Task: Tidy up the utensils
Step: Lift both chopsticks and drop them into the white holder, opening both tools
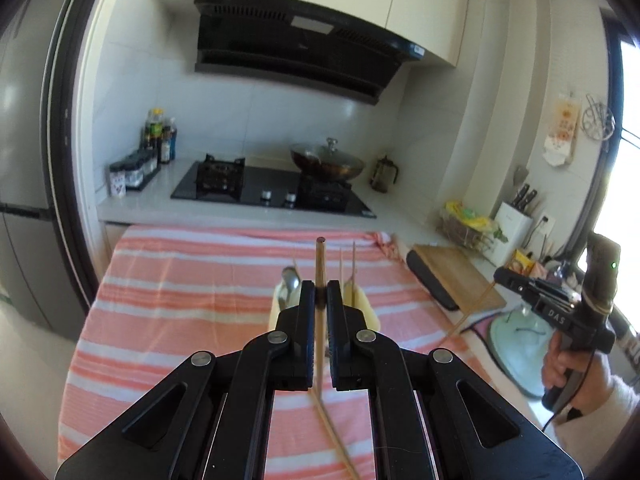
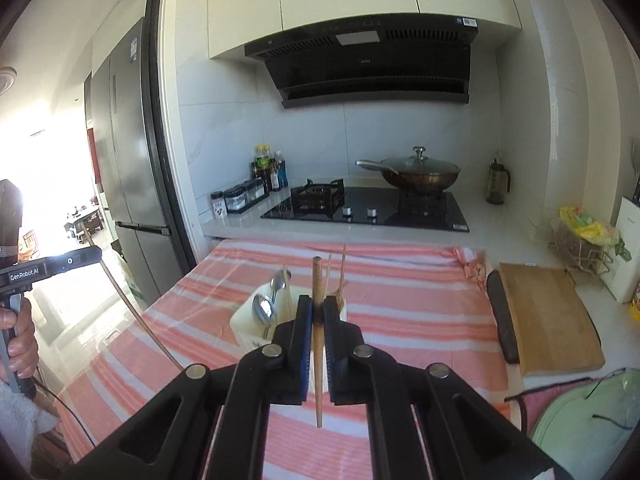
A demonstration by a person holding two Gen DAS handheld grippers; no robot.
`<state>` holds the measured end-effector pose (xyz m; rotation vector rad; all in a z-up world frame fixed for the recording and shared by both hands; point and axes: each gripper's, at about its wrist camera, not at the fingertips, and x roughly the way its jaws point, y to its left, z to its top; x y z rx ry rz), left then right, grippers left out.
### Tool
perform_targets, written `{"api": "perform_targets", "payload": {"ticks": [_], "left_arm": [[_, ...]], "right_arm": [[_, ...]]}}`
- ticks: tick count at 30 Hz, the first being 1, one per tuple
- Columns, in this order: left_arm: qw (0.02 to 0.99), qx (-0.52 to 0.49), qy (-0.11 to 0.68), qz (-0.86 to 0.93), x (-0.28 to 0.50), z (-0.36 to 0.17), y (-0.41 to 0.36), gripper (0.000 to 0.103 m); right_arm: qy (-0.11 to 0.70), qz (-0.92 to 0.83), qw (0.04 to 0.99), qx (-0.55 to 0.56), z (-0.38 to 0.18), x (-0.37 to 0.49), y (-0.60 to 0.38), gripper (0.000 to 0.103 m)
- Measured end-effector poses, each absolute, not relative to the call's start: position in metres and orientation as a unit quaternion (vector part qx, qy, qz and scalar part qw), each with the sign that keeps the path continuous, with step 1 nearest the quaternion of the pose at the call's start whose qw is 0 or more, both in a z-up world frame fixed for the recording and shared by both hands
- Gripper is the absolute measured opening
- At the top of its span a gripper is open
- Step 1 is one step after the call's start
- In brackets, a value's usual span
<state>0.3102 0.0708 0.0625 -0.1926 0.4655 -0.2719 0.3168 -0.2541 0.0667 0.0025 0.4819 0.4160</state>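
A striped kitchen table cloth [image 1: 180, 280] is serving as the sorting ground as a person, working a handheld claw in each hand, is lifting two wooden chopsticks at once. The left gripper [image 1: 321, 292] is clenching one chopstick [image 1: 320, 264] near its upper end, the stick standing close to upright, its blunt top aiming at twelve o'clock in the left wrist view and its thin tip hanging toward six. The right gripper [image 2: 318, 308] is likewise clamping a second chopstick [image 2: 317, 280], also near vertical, its butt at twelve o'clock and its point dangling free above the cloth.

Just beyond both claws, the cream utensil holder [image 2: 250, 322] is sitting on the cloth toward twelve o'clock, already carrying two metal spoons [image 2: 264, 308] on its left side and a few thin sticks [image 2: 342, 268] standing in its right side. Sorting appears partly done: those pieces are stowed, while the two gripped chopsticks are not yet in the holder. Another chopstick [image 1: 338, 440] is lying slantwise on the cloth at about six o'clock in the left wrist view, seemingly awaiting collection. Whether more utensils are waiting out of frame cannot be told.
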Motion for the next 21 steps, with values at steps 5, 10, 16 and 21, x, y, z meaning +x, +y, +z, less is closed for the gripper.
{"api": "perform_targets", "payload": {"ticks": [5, 10, 16, 21], "left_arm": [[0.973, -0.078, 0.19, -0.104, 0.362, 0.079, 0.054, 0.004], [0.967, -0.054, 0.229, -0.093, 0.417, 0.052, 0.031, 0.004], [0.936, -0.038, 0.338, -0.092, 0.473, -0.005, 0.013, 0.004], [0.902, -0.069, 0.411, -0.11, 0.495, -0.041, 0.011, 0.009]], "right_arm": [[0.182, 0.202, 0.962, 0.014, 0.095, 0.355, -0.242, 0.006], [0.19, 0.22, 0.957, 0.008, 0.079, 0.398, -0.213, 0.006], [0.324, 0.242, 0.914, -0.031, 0.018, 0.462, -0.169, 0.006], [0.414, 0.234, 0.879, -0.036, -0.025, 0.498, -0.151, 0.007]]}}
